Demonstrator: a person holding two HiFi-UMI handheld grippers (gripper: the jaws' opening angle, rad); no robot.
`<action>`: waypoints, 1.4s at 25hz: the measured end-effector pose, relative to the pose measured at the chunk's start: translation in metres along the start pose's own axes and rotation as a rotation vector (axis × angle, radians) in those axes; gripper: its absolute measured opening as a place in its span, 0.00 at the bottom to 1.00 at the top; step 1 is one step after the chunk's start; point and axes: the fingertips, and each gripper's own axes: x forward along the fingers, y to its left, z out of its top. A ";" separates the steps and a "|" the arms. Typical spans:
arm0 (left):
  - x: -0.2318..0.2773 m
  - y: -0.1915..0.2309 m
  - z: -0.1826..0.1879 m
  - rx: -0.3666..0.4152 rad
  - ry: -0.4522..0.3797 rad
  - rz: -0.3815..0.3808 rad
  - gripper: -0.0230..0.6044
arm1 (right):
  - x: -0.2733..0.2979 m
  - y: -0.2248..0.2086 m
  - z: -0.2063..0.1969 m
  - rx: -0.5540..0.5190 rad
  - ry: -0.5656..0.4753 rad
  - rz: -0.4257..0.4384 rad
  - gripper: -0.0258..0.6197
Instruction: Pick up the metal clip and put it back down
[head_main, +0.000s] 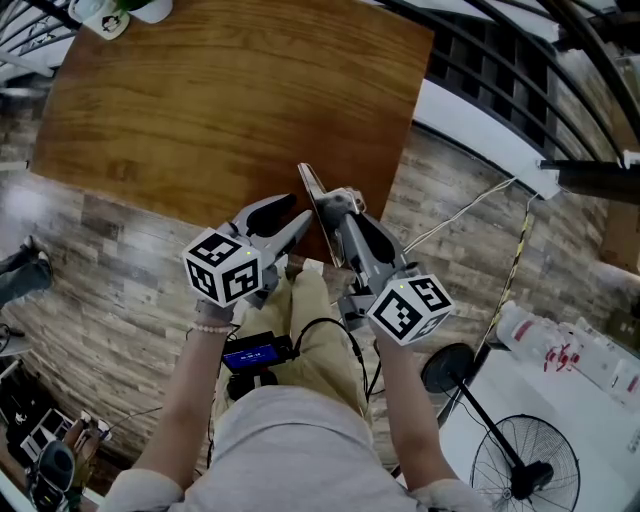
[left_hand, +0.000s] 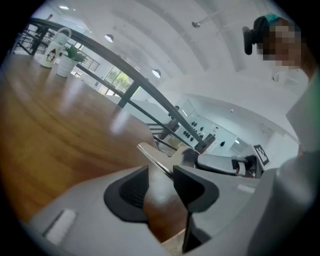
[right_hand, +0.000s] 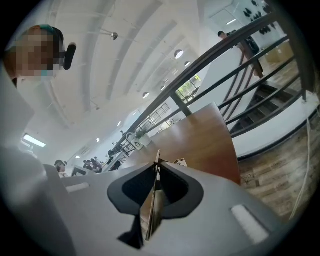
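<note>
A flat metal clip (head_main: 311, 194) is lifted just above the near edge of the brown wooden table (head_main: 200, 110). My right gripper (head_main: 341, 207) is shut on its lower end, and the blade sticks up and to the left. In the right gripper view the clip (right_hand: 154, 205) stands edge-on, pinched between the dark pads (right_hand: 177, 187). My left gripper (head_main: 291, 217) hovers just left of the clip, open and holding nothing. In the left gripper view the bare table shows in the gap between the left gripper (left_hand: 161, 176) fingers, with the clip (left_hand: 154, 156) and the right gripper (left_hand: 220, 163) just beyond.
A white mug and a small potted plant (head_main: 112, 14) stand at the table's far left corner. Black railings (head_main: 520, 60) run behind the table on the right. A floor fan (head_main: 527, 466) and white bottles (head_main: 572, 356) are at the lower right. A handheld device (head_main: 253, 355) rests on the person's lap.
</note>
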 end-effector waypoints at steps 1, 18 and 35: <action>0.000 0.000 0.002 -0.023 -0.015 -0.010 0.28 | -0.001 0.002 0.001 -0.001 -0.004 0.010 0.13; 0.002 -0.013 0.015 -0.144 -0.103 -0.097 0.31 | -0.009 0.017 0.010 0.001 -0.045 0.127 0.13; -0.014 -0.053 0.040 -0.047 -0.142 -0.129 0.31 | -0.035 0.041 0.021 -0.029 -0.086 0.173 0.13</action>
